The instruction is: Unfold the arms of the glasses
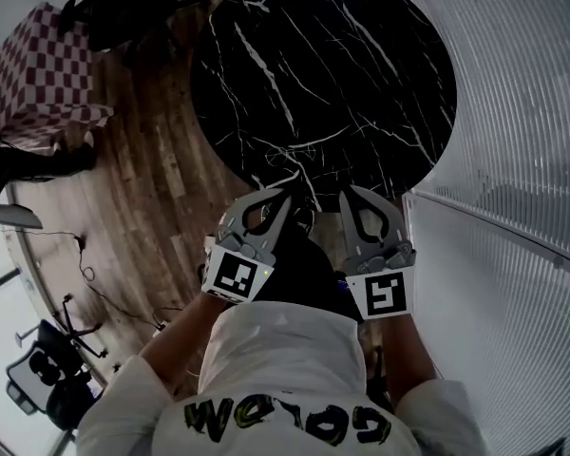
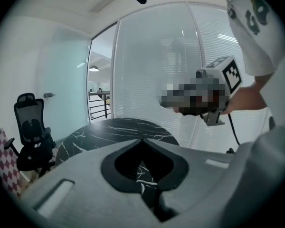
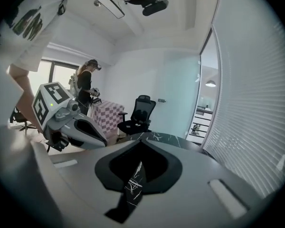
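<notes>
No glasses show in any view. A round black marble table (image 1: 323, 74) lies ahead of me with nothing on the top that I can see. My left gripper (image 1: 287, 191) and right gripper (image 1: 346, 190) hang side by side at the table's near edge, both shut with nothing between the jaws. In the left gripper view the closed tips (image 2: 142, 140) point over the table (image 2: 114, 129), and the right gripper's marker cube (image 2: 225, 75) hangs to the right. In the right gripper view the closed tips (image 3: 141, 141) point at the table's edge (image 3: 166, 137), with the left gripper (image 3: 71, 122) to the left.
A glass wall with blinds (image 1: 513, 112) runs along the right of the table. On the wooden floor (image 1: 152, 179) stand a box under a checked cloth (image 1: 38, 65) and a black office chair (image 3: 140, 110). Another person (image 3: 85, 87) stands at the far left.
</notes>
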Demonstrator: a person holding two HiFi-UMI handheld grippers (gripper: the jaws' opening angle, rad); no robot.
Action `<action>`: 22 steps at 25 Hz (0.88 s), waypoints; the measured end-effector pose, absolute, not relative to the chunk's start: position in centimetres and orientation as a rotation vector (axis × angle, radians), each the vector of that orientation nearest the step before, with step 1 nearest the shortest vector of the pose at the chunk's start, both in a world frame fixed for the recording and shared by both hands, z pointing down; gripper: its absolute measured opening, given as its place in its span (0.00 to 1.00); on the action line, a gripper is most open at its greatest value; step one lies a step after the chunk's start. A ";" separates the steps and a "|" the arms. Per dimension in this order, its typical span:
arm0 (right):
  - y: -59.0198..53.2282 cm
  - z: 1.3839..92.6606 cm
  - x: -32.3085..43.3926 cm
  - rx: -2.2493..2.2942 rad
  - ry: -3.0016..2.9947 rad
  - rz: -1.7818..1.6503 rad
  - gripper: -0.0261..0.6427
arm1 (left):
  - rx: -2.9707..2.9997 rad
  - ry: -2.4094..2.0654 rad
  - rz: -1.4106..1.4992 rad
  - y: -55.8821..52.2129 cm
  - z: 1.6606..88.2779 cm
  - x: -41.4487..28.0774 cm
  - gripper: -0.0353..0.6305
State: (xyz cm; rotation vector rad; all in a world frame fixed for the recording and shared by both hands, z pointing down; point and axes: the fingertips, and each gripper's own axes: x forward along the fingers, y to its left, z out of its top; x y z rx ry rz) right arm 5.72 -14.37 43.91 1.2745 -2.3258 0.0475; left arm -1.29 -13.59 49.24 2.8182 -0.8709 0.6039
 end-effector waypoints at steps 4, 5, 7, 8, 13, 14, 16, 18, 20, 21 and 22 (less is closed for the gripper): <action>-15.2 47.4 6.1 1.227 -2.295 0.061 0.04 | 2.805 -0.866 0.735 -13.8 53.8 -1.6 0.07; -15.3 48.4 6.1 1.217 -2.287 0.072 0.04 | 2.811 -0.869 0.774 -13.9 54.9 -1.6 0.07; -15.5 50.6 6.0 1.190 -2.273 0.091 0.04 | 2.829 -0.875 0.868 -14.2 57.1 -1.6 0.08; -15.6 51.6 5.9 1.179 -2.268 0.100 0.04 | 2.832 -0.876 0.914 -14.3 58.3 -1.6 0.08; -16.1 56.3 5.5 1.137 -2.260 0.158 0.04 | 2.819 -0.880 1.123 -15.4 64.0 -1.3 0.11; -16.2 57.2 5.4 1.132 -2.259 0.167 0.04 | 2.819 -0.883 1.164 -15.5 65.0 -1.3 0.12; -16.4 58.7 5.3 1.126 -2.257 0.188 0.04 | 2.822 -0.884 1.251 -15.9 67.0 -1.3 0.13; -16.6 59.9 5.3 1.124 -2.259 0.206 0.04 | 2.823 -0.877 1.334 -16.2 68.8 -1.3 0.15; -16.8 60.9 5.1 1.108 -2.258 0.214 0.04 | 2.821 -0.869 1.396 -16.5 70.4 -1.1 0.18; -16.8 61.3 5.1 1.102 -2.259 0.217 0.04 | 2.819 -0.865 1.422 -16.6 71.1 -1.1 0.18; -16.8 61.7 5.0 1.097 -2.258 0.221 0.04 | 2.818 -0.862 1.449 -16.7 71.7 -1.0 0.19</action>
